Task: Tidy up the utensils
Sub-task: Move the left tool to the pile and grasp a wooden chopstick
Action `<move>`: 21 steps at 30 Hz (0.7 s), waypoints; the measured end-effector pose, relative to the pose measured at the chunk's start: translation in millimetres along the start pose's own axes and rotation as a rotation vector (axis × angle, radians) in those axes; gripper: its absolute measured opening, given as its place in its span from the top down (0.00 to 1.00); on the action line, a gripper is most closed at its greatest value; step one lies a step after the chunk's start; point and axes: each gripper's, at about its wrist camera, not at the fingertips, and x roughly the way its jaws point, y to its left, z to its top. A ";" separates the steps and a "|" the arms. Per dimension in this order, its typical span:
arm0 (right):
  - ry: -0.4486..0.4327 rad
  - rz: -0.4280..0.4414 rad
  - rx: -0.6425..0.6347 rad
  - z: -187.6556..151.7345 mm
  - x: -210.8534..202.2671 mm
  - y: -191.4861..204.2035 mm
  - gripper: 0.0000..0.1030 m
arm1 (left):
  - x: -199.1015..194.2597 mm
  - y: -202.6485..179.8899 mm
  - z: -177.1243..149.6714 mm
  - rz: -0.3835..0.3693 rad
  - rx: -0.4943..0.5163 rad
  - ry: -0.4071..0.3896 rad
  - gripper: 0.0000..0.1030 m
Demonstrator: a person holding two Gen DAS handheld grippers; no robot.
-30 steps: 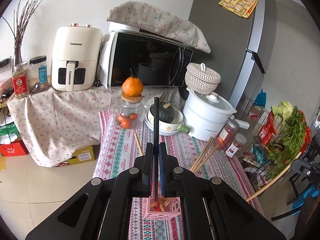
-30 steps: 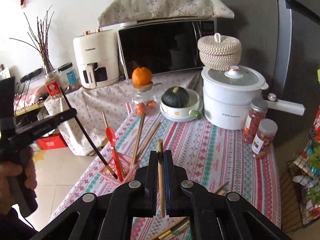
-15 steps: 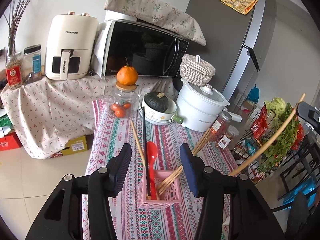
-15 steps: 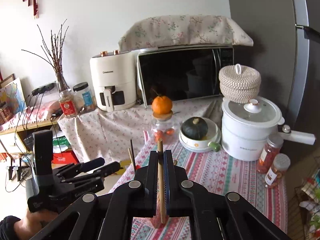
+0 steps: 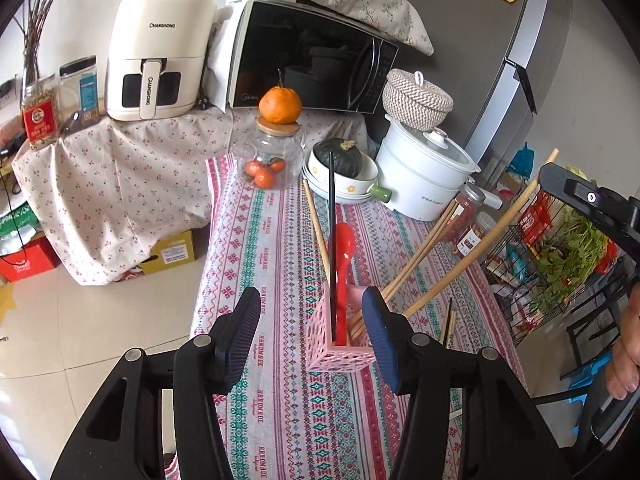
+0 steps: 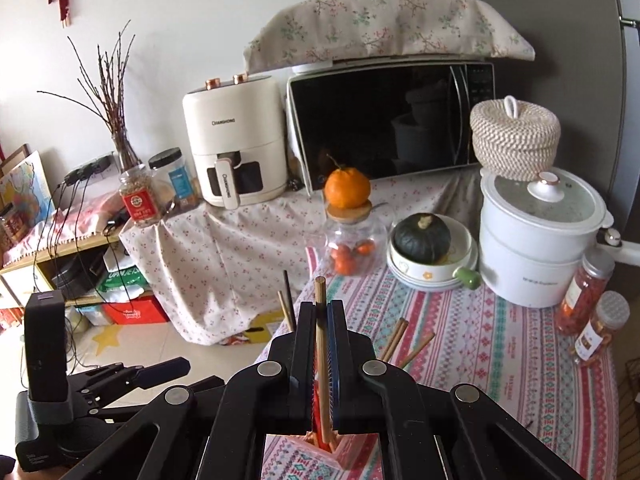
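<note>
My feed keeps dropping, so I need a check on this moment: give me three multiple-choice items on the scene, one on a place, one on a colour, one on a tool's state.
1. Where is the orange?
A. on the jar's lid
B. in the bowl
C. on the microwave

2. What colour is the spoon in the holder?
A. white
B. red
C. green

3. How is the right tool?
A. open and empty
B. shut on a black chopstick
C. shut on a wooden chopstick

Answers:
1 A: the orange sits on the jar, on its wooden lid.
2 B: the spoon standing in the pink holder is red.
3 C: the jaws clamp a wooden chopstick above the holder.
</note>
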 end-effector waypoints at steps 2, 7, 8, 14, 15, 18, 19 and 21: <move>0.017 -0.009 0.002 -3.4 8.7 -1.9 0.96 | 1.7 0.5 -0.3 -0.001 0.001 0.009 0.46; 0.076 -0.018 0.014 -13.6 30.8 -8.1 0.96 | 4.8 -3.1 -1.6 -0.001 0.011 0.022 0.46; 0.089 -0.019 0.017 -15.9 35.0 -9.5 0.96 | 5.1 -4.1 -1.5 0.000 0.016 0.023 0.46; 0.126 -0.016 0.046 -21.0 45.7 -19.2 0.91 | 7.7 -11.1 -3.2 0.002 0.042 0.033 0.46; 0.128 -0.011 0.054 -20.6 44.1 -20.6 0.89 | 7.5 -12.2 -3.6 0.001 0.045 0.033 0.46; 0.113 -0.011 0.060 -19.5 33.3 -24.0 0.81 | 6.8 -17.0 -4.5 0.002 0.054 0.030 0.43; 0.108 -0.014 0.058 -19.6 28.8 -24.8 0.79 | 6.4 -19.1 -4.9 0.001 0.058 0.029 0.41; 0.101 -0.020 0.056 -20.6 20.3 -26.4 0.78 | 5.3 -24.2 -5.9 0.002 0.071 0.026 0.40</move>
